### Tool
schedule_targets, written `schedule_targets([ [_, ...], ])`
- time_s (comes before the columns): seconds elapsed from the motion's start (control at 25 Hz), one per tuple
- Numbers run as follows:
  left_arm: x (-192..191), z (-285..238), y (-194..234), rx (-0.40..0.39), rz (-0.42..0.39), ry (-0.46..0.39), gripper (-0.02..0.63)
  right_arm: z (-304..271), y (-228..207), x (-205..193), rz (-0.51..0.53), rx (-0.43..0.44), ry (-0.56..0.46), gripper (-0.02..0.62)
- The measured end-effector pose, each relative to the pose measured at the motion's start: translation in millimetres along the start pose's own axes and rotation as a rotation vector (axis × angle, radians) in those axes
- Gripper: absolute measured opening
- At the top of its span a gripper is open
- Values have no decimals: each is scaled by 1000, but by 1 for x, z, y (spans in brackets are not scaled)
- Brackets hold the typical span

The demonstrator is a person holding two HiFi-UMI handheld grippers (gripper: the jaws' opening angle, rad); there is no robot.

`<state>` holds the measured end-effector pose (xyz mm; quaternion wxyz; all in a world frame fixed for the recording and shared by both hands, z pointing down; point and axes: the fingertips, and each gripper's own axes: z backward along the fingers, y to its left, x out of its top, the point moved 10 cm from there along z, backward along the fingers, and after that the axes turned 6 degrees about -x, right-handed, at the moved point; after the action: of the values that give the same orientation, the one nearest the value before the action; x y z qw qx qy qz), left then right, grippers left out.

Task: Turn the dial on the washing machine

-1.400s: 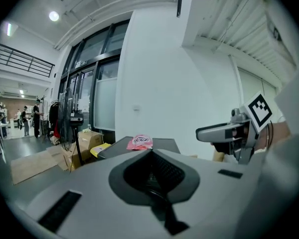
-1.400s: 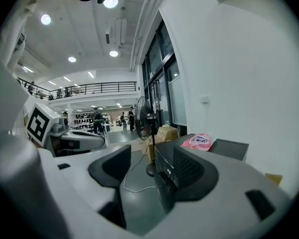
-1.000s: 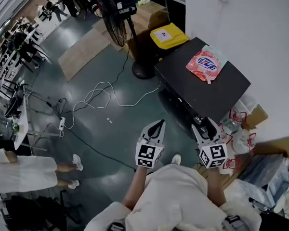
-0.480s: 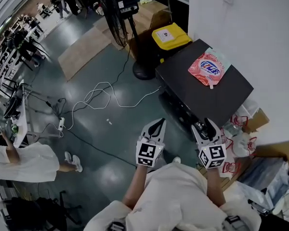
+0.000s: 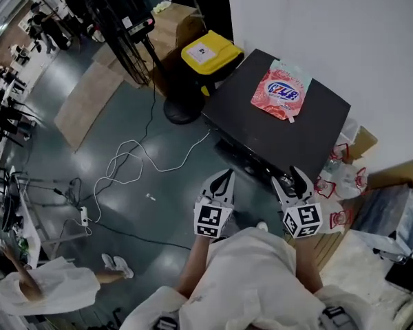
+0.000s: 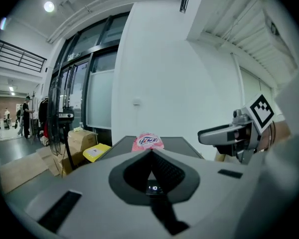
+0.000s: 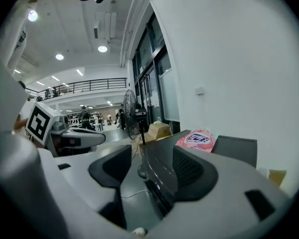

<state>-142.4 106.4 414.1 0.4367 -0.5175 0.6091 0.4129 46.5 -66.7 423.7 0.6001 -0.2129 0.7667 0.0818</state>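
Both grippers are held out in front of you, neither touching anything. Left gripper [image 5: 219, 179]: jaws drawn together at the tips, nothing in them. Right gripper [image 5: 293, 177]: jaws spread well apart, empty, hanging just over the near front edge of the washing machine [image 5: 292, 139]. The machine is a black box against the white wall, far and right of you, with a pink detergent pouch [image 5: 279, 91] lying flat at the far side of its lid. The control panel [image 5: 251, 158] runs along the front face below the lid. A small lit display shows there in the left gripper view, but no view lets you pick out the dial itself. Main risk, as judged: you are above the lid, the panel is lower on the front, so reaching down blind could land the open jaws on a button or bare panel. Closing off-centre on a round knob may slip. Mind the loose cable [image 5: 134, 158] on the floor to your left when stepping in.
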Motion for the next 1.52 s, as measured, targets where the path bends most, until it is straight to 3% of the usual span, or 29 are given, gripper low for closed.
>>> schedule_targets([
  [0.36,-14,-42,60,-221,-51,35,12,-18,22,-20,-46,-243,29,264],
  [0.76,-39,-85,66,-421,-106,90,12,-8,21,-67,-140,-503,81,267],
  [0.96,-57,-105,59,-508,-129,135,12,-8,15,-94,-175,-589,126,273],
  [1.28,-78,-129,45,-615,-149,198,12,-11,4,-135,-356,-704,181,279],
  [1.52,-91,-145,35,-668,-169,235,12,-21,-4,-157,-361,-725,223,285],
])
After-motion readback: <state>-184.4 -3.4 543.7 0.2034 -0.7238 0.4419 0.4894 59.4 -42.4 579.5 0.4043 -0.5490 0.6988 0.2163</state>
